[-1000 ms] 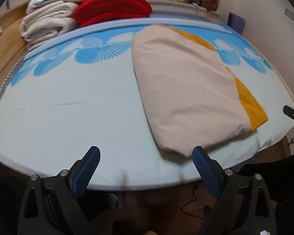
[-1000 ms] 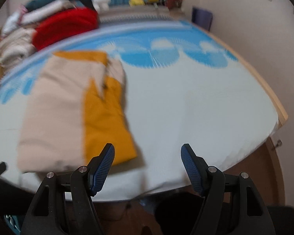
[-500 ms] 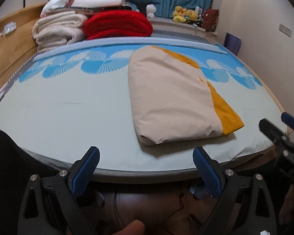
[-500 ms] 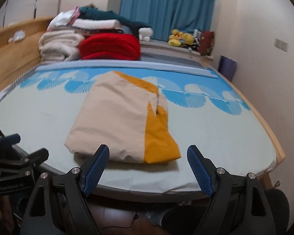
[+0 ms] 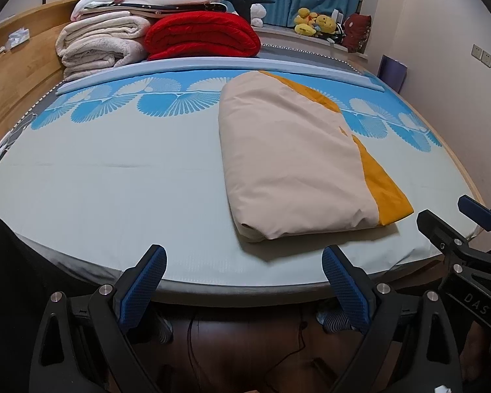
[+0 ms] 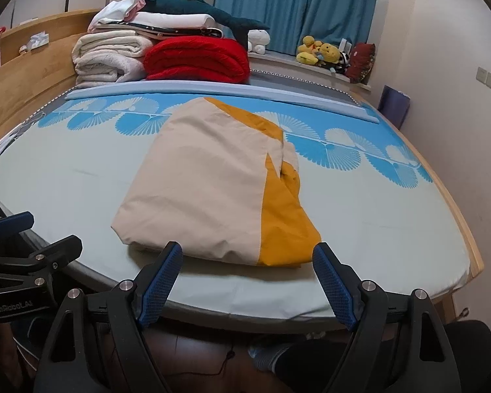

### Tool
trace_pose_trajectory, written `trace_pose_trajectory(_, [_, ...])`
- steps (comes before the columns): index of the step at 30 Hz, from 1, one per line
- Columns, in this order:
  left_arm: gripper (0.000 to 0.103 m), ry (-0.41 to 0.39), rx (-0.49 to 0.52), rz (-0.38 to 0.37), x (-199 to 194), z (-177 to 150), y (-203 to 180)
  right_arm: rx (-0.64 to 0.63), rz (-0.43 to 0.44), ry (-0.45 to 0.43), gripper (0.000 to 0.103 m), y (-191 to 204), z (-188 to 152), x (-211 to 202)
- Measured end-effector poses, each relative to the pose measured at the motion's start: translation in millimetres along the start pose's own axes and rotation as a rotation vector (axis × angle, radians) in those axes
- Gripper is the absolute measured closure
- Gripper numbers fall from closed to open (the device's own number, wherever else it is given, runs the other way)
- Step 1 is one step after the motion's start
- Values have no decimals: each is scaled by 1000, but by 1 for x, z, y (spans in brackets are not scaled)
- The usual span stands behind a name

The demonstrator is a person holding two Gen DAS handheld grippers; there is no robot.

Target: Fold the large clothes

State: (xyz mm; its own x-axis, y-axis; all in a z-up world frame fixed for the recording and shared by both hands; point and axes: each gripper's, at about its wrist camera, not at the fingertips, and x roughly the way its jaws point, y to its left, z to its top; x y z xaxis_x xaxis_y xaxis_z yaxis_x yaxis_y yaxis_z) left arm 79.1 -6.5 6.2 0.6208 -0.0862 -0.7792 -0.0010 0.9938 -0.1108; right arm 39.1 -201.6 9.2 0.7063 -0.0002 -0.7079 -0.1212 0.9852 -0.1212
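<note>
A beige and mustard garment (image 5: pixel 294 163) (image 6: pixel 212 180) lies folded into a thick rectangle on the pale blue bed sheet (image 5: pixel 114 180) (image 6: pixel 376 213), its near edge close to the bed's front. My left gripper (image 5: pixel 245 275) hangs open over the bed's front edge, left of the bundle, nothing between its blue pads. My right gripper (image 6: pixel 247 273) is open too, just short of the bundle's near edge, empty. Each gripper shows at the side of the other's view: the right gripper (image 5: pixel 468 229) and the left gripper (image 6: pixel 23 239).
Folded white blankets (image 5: pixel 98 46) and a red quilt (image 5: pixel 203 36) are stacked at the bed's far end by the wooden headboard (image 5: pixel 13 75). Plush toys (image 5: pixel 314 24) sit on the window ledge. A wall (image 6: pixel 458 114) runs along the right. A person's feet in socks (image 5: pixel 334 317) stand below.
Both grippers have pulled back from the bed and tilted up, so the whole folded garment and the far room now show. The right gripper's jaws stand a little wider than before.
</note>
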Motion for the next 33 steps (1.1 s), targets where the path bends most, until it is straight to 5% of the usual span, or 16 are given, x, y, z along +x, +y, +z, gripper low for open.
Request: trace_pose_trajectory(33, [8,-4,17,-7,1,3,-6,8,0,-2,21,2,1,0])
